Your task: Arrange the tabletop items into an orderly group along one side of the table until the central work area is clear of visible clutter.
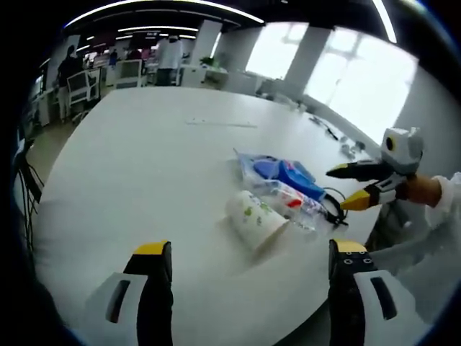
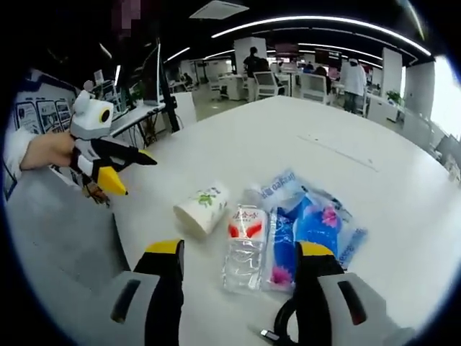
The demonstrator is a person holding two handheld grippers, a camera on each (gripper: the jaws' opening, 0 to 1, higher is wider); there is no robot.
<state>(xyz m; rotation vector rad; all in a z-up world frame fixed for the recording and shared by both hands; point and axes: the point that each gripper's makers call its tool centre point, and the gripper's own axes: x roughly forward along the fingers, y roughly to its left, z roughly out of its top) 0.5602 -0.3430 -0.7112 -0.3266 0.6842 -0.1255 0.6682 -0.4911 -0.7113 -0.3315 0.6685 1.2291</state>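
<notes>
Near one edge of the large white table, a white paper cup with a green print lies on its side beside a clear plastic water bottle and a blue tissue packet. Both the left gripper and the right gripper are spread wide, holding nothing. The person would likely do best closing on the cup across its middle, squeezing gently so it does not crush.

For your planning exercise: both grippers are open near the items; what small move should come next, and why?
Probably close the right gripper on the clear plastic bottle, since it lies between the open jaws, beside the white paper cup and blue tissue packs.
</notes>
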